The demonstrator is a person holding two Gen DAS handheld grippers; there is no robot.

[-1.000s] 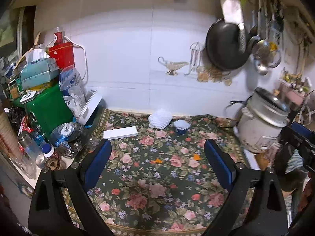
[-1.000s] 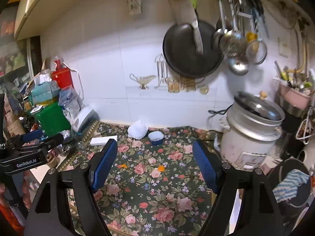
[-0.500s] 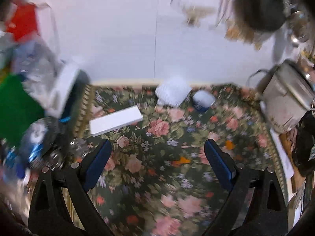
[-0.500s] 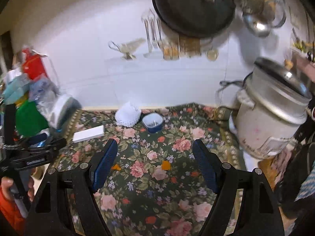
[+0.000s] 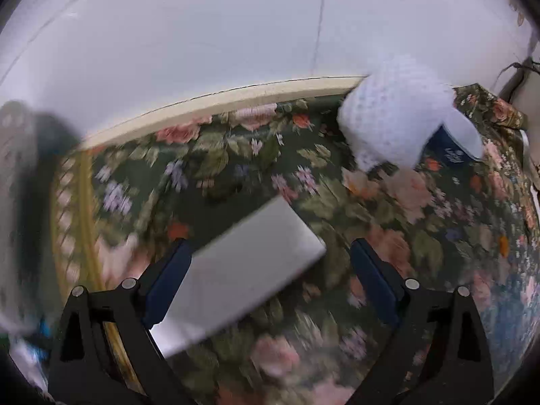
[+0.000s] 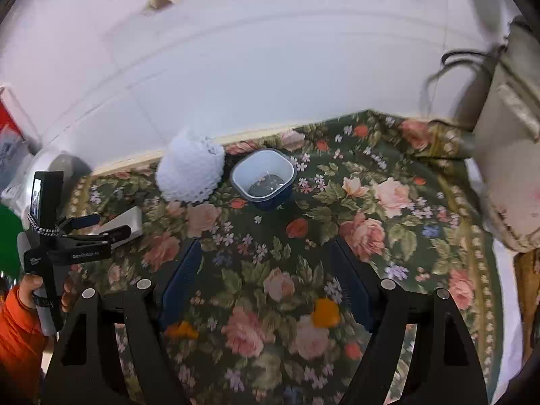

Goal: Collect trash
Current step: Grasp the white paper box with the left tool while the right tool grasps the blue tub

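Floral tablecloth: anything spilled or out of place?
Two orange scraps litter the floral tablecloth. The white box lies askew, and the blue cup holds murky residue.

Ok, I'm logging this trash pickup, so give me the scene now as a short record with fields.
surface: flowered cloth
left gripper: open, around the near end of the white box, grip not closed
right gripper: open, nothing between the fingers
scraps: two orange bits on the cloth, by the right gripper
by the wall: white foam net beside a small blue tub
right edge: rice cooker
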